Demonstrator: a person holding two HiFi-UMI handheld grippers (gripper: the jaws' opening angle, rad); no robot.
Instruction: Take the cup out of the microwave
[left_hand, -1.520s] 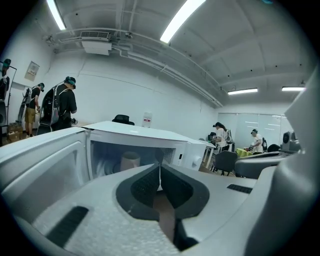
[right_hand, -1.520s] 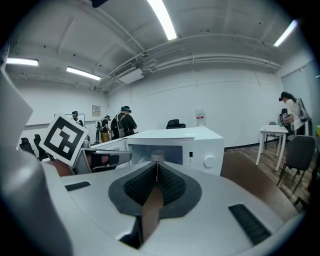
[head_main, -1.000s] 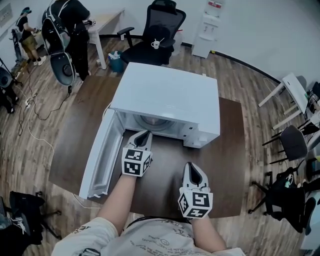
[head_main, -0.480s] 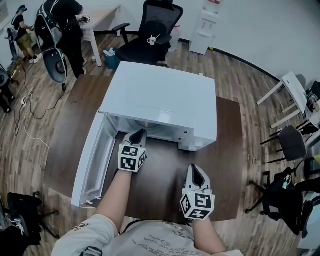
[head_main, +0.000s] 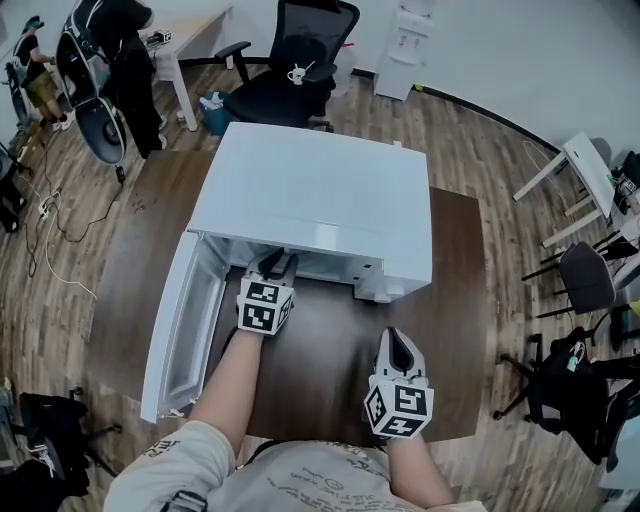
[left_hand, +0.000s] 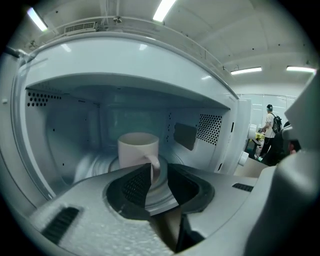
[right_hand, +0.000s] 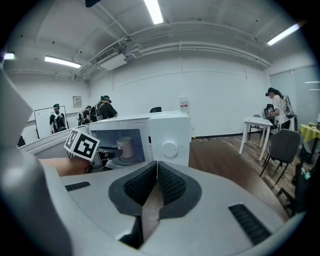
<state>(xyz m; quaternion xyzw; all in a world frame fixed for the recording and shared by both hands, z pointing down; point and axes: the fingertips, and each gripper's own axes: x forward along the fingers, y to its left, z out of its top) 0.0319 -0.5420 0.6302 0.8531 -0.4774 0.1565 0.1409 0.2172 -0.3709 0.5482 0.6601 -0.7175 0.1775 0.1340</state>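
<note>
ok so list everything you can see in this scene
table: 1, dark brown, middle of the room
microwave: 1, white, on the table, door swung open
cup: 1, white, inside the microwave, handle facing out
office chair: 1, black, behind the table
left gripper: 1, grey, at the microwave opening, fingers apart, not on the cup
right gripper: 1, grey, over the table's near side, fingers together, empty

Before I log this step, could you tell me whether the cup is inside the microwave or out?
Inside: the cup stands upright within the microwave cavity, beyond the left gripper.
</note>
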